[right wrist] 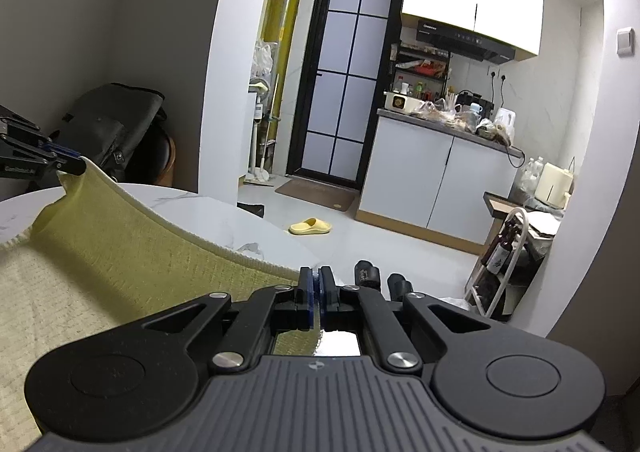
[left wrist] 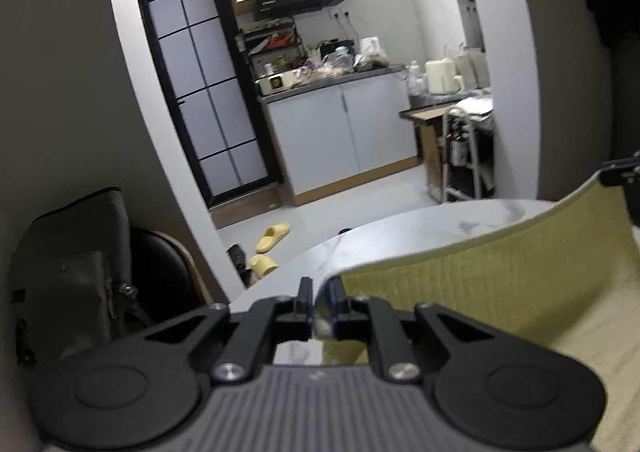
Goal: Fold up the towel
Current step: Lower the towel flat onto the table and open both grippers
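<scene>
A yellow-green waffle-weave towel (left wrist: 480, 284) is stretched between my two grippers above a round white marble table (left wrist: 400, 228). My left gripper (left wrist: 320, 288) is shut on one corner of the towel. My right gripper (right wrist: 316, 280) is shut on the other corner, and the towel (right wrist: 120, 244) sags away to the left, its lower part lying on the table (right wrist: 208, 212). The right gripper also shows at the right edge of the left wrist view (left wrist: 620, 172). The left gripper also shows at the left of the right wrist view (right wrist: 76, 164), pinching the towel's far corner.
A dark chair with a grey bag (left wrist: 80, 264) stands beside the table on the left. Yellow slippers (left wrist: 272, 236) lie on the tiled floor. A kitchen counter with white cabinets (right wrist: 440, 172) and a white rack with bottles (right wrist: 500, 252) stand beyond.
</scene>
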Demonstrator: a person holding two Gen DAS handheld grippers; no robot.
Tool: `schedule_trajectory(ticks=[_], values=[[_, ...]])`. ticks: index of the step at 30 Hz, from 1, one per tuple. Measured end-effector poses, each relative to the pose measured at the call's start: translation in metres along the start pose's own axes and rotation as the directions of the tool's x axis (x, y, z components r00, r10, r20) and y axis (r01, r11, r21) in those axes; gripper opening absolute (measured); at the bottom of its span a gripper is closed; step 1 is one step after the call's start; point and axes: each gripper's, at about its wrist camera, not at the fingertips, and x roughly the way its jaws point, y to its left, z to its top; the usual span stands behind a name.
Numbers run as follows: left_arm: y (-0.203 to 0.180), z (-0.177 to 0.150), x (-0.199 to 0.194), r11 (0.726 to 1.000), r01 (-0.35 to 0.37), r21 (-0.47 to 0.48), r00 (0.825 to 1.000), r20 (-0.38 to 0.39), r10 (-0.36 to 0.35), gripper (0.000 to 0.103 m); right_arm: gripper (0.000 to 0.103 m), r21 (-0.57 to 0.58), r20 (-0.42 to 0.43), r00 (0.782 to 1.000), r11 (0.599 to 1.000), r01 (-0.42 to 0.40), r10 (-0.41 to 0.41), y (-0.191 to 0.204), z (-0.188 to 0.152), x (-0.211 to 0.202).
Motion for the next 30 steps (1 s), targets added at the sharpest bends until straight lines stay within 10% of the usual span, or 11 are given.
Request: schedule_trajectory(ticks=[11,17,30], values=[[-0.002,0.000,0.019,0.993,-0.111,0.045,0.992,-0.047,0.113,0.023,0.007,0.022,-0.038,0.999,0.999,0.023,-0.022,-0.006,-0.010,0.017],[-0.001,-0.002,0.012,0.993,-0.108,0.053,0.993,-0.052,0.111,0.032,0.056,0.066,-0.033,0.997,0.995,0.075,-0.073,-0.014,-0.013,0.015],[0.016,-0.026,-0.025,0.999,-0.040,-0.037,0.998,-0.043,0.039,0.049,0.061,0.113,-0.003,1.000,0.993,0.029,-0.029,0.000,-0.015,-0.020]])
